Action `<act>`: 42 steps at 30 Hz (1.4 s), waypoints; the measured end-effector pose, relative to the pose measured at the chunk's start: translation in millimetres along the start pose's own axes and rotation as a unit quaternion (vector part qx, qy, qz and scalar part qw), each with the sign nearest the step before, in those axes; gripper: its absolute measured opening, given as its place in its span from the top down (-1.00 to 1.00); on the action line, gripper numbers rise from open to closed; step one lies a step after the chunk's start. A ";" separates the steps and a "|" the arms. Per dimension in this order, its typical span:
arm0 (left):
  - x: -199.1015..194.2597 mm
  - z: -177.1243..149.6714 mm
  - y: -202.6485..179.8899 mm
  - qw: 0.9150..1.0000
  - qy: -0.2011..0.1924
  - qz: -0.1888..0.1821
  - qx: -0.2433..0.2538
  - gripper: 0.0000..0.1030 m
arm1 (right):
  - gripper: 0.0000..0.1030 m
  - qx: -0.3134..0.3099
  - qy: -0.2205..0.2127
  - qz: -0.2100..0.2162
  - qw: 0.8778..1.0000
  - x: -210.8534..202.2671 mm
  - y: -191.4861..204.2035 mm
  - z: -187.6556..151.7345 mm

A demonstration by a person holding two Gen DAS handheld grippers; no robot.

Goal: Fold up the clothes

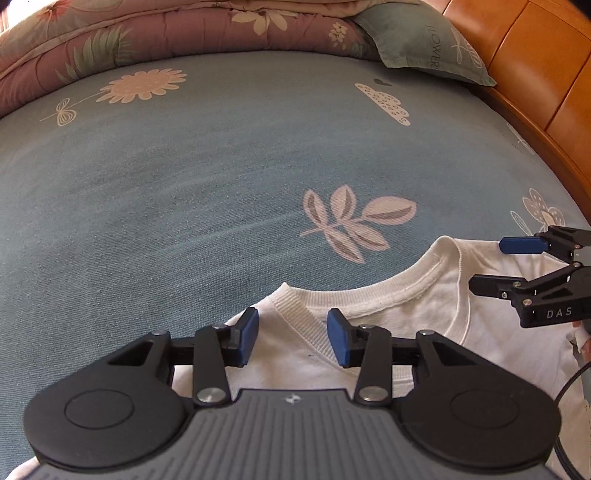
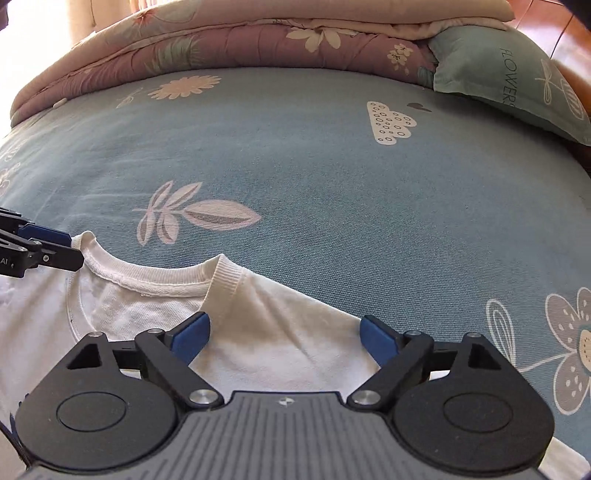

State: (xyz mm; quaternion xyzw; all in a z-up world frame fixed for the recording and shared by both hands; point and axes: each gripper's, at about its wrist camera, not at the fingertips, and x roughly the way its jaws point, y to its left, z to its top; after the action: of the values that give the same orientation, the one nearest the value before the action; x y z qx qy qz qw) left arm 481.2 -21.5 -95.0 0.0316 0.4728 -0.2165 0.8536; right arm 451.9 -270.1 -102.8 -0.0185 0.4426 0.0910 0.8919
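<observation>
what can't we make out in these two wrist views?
- White shirt: lower body and sleeves, cut off by the bottom edge and hidden behind the left gripper in the left view, and behind the right gripper in the right view.
- Pillow: its lettering runs off the right edge.
- The person: out of frame.

Blue-grey bed sheet point(image 1: 184, 177) printed with pale flowers, leaves and a dotted cloud. Along the far edge, folded pink floral quilt point(image 1: 129, 33); beside it, green pillow point(image 1: 424, 40) lettered "FLOWERS". At right, glossy orange wooden bed frame point(image 1: 535, 74). Bright daylight at far left, washing out the corner.
</observation>
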 end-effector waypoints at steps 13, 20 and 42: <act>-67.6 -115.9 -26.1 0.996 0.061 -0.015 0.070 0.06 | -0.83 0.008 0.072 0.020 0.997 -75.4 39.0 -109.6; -53.7 -112.4 -5.9 0.996 0.057 -0.039 0.062 -0.11 | -1.00 0.016 0.075 -0.024 0.997 -55.7 43.2 -103.9; -60.6 -143.4 -23.1 0.998 -0.028 -0.005 0.050 -0.41 | -1.00 0.023 0.038 -0.042 0.998 -56.3 44.9 -111.2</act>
State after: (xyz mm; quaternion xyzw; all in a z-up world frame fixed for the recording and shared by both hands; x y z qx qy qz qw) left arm 330.4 15.3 -120.8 0.0662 0.4373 -0.2446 0.8629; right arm 323.2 -246.8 -123.6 -0.0202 0.4771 0.0421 0.8776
